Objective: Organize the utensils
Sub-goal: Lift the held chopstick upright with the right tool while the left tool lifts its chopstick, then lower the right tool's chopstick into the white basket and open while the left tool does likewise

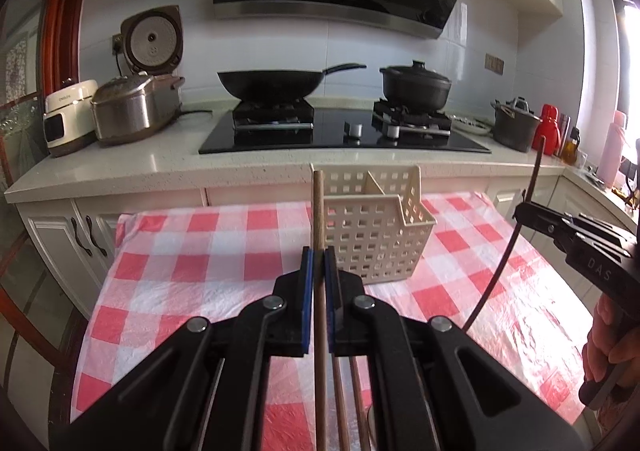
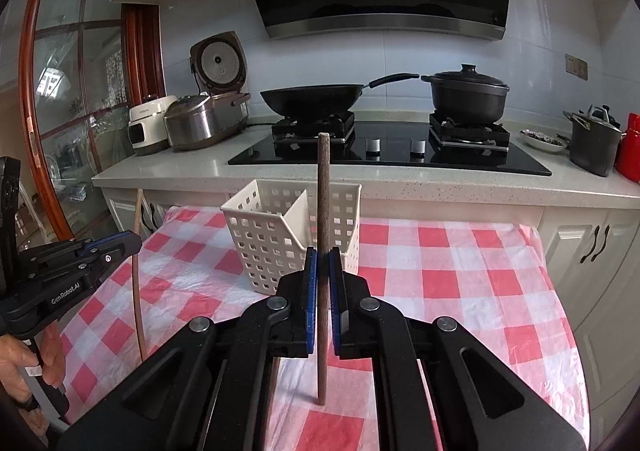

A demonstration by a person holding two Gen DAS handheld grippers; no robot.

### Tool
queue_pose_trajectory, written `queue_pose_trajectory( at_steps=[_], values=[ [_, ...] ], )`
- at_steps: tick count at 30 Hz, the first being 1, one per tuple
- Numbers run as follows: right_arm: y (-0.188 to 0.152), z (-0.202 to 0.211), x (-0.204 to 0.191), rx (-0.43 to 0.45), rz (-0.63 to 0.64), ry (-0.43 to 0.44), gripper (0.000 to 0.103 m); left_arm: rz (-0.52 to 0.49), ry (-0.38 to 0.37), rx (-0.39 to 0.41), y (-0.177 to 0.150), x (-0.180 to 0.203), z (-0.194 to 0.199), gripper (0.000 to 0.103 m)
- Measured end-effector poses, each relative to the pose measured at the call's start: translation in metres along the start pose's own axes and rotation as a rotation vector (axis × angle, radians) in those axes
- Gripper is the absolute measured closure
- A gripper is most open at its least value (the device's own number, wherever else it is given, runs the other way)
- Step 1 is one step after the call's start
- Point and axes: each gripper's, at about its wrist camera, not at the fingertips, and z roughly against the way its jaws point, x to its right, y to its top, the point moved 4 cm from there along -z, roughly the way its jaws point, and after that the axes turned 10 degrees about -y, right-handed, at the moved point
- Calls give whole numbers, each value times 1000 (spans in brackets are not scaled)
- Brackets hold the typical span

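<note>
While clamped upright in each gripper, left gripper (image 1: 319,251) and right gripper (image 2: 323,255), one chopstick (image 1: 318,211) apiece, seemingly before basket (image 1: 376,239).

The table (image 2: 460,283) wears a red-and-white checked cloth, and on it stands a cream basket (image 2: 276,247) with a grid of square holes. Just in front of the basket, black tongs (image 2: 323,279) with blue pads (image 2: 313,291) clamp a brown wooden chopstick (image 2: 323,211). Behind the basket, a black wok (image 2: 312,99) and black lidded pot (image 2: 466,95) sit on a glossy black hob (image 2: 384,161).
</note>
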Motion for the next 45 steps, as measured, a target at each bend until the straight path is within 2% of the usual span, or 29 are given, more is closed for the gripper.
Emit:
queue_pose_trajectory(
  at_steps=[10,22,28,32,37,45],
  values=[
    [-2,7,-3,15,17,-10,96,-13,52,121,8,-2,18,97],
    [-3,10,-9,18,36,-9,96,-62,93,163,8,4,25,97],
    [4,8,-10,23,39,-11,96,-53,83,170,15,2,25,97],
    [17,4,-7,29,14,-8,96,-64,71,195,32,7,24,97],
    [49,-1,-6,58,-19,-6,96,-58,57,238,64,12,21,97],
    [117,-10,-19,134,1,-36,96,-15,24,315,148,20,12,97]
  ],
)
